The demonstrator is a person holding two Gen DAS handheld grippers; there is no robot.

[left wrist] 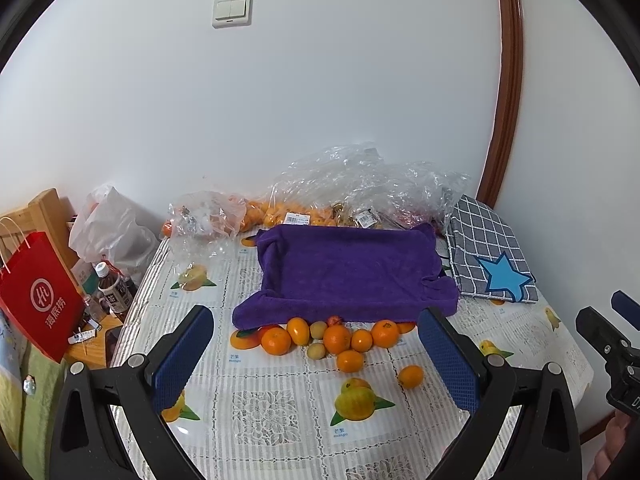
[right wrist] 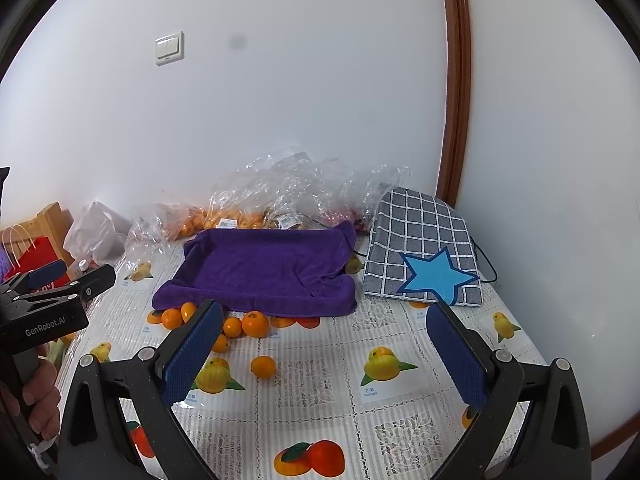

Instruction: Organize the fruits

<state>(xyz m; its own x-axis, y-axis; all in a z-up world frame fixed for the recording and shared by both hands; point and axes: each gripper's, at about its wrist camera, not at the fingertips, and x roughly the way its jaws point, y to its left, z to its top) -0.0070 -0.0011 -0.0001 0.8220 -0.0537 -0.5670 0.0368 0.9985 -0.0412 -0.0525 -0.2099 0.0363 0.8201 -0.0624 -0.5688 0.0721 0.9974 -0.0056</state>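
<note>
Several loose oranges (left wrist: 337,339) and a few small green fruits (left wrist: 316,350) lie in a cluster on the tablecloth, just in front of a tray lined with a purple towel (left wrist: 344,268). One orange (left wrist: 411,376) sits apart to the right; in the right wrist view this orange (right wrist: 263,366) lies ahead of the left finger. My left gripper (left wrist: 316,342) hovers open above the near side of the cluster, holding nothing. My right gripper (right wrist: 324,338) is open and empty, over bare cloth right of the fruit. The purple tray (right wrist: 260,272) holds no fruit.
Clear plastic bags (left wrist: 344,188) with more oranges lie against the wall behind the tray. A checked grey cushion with a blue star (left wrist: 492,256) sits right of the tray. Left of the table stand a red paper bag (left wrist: 36,292), bottles (left wrist: 114,288) and a white bag.
</note>
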